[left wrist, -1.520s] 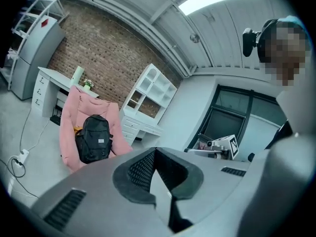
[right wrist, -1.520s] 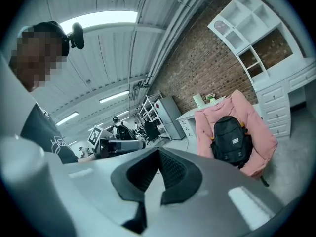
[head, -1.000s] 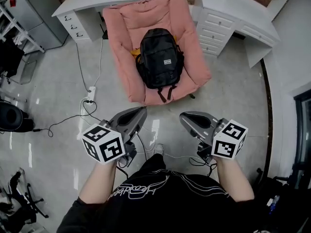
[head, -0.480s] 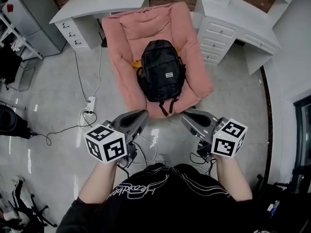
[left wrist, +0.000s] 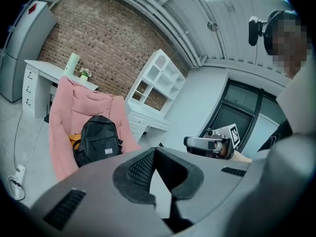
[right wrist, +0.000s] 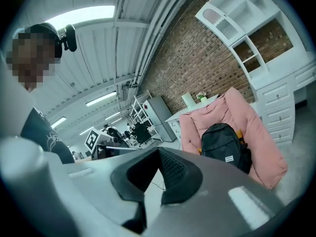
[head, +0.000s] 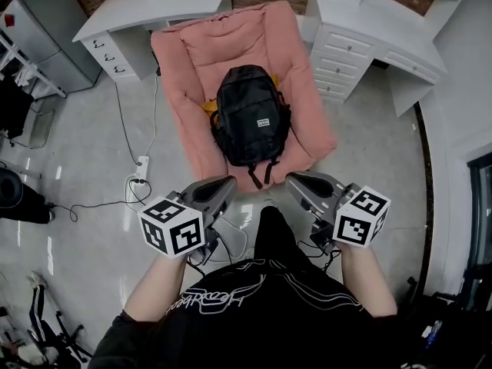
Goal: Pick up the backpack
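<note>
Head view: the backpack (head: pixel 250 118) is sitting upper centre on the pink chair (head: pixel 196 52), beyond your left claw (head: pixel 228 183) and right claw (head: pixel 291 180). Left gripper view: claw closed, empty. Right gripper view: likewise; arriving closed, you're risking shoving it.

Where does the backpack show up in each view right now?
Head view: backpack at upper centre, lying on the pink chair.
Left gripper view: backpack left of centre, at mid height.
Right gripper view: backpack right of centre, lower half.
Shared landmark: the pink chair under it, seen in all three views.
</note>
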Tool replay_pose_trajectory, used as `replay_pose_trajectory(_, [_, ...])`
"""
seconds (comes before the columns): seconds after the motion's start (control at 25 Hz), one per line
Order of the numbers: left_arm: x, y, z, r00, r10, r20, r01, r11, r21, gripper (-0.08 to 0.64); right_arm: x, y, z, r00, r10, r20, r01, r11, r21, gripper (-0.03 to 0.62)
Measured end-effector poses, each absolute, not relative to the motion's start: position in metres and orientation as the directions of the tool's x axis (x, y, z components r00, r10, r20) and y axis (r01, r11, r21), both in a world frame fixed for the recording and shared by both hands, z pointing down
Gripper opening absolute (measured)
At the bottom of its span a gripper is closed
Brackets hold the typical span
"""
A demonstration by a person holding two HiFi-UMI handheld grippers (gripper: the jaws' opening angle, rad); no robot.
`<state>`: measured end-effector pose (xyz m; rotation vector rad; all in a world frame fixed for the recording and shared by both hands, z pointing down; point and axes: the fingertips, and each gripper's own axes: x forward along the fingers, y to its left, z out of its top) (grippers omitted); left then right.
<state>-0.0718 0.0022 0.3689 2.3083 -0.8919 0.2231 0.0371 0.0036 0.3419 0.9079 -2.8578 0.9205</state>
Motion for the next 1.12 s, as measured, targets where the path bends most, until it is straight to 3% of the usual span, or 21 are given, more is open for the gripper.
replay_pose_trajectory(0.88, [-0.058, -0.164, 0.426, 0.654, -0.586, 0.478, -0.747, -0.398, 0.533, 0.006, 0.055, -0.184, 0.395, -0.883, -0.398, 0.248, -0.461, 0.640, -0.614, 0.006])
replay_pose_trajectory(1.12, [-0.072, -0.202, 0.463, 0.623, -0.587, 0.517, -0.772, -0.356, 0.526, 0.100, 0.053, -0.225, 0.437, -0.882, -0.363, 0.300, -0.468, 0.613, -0.637, 0.008])
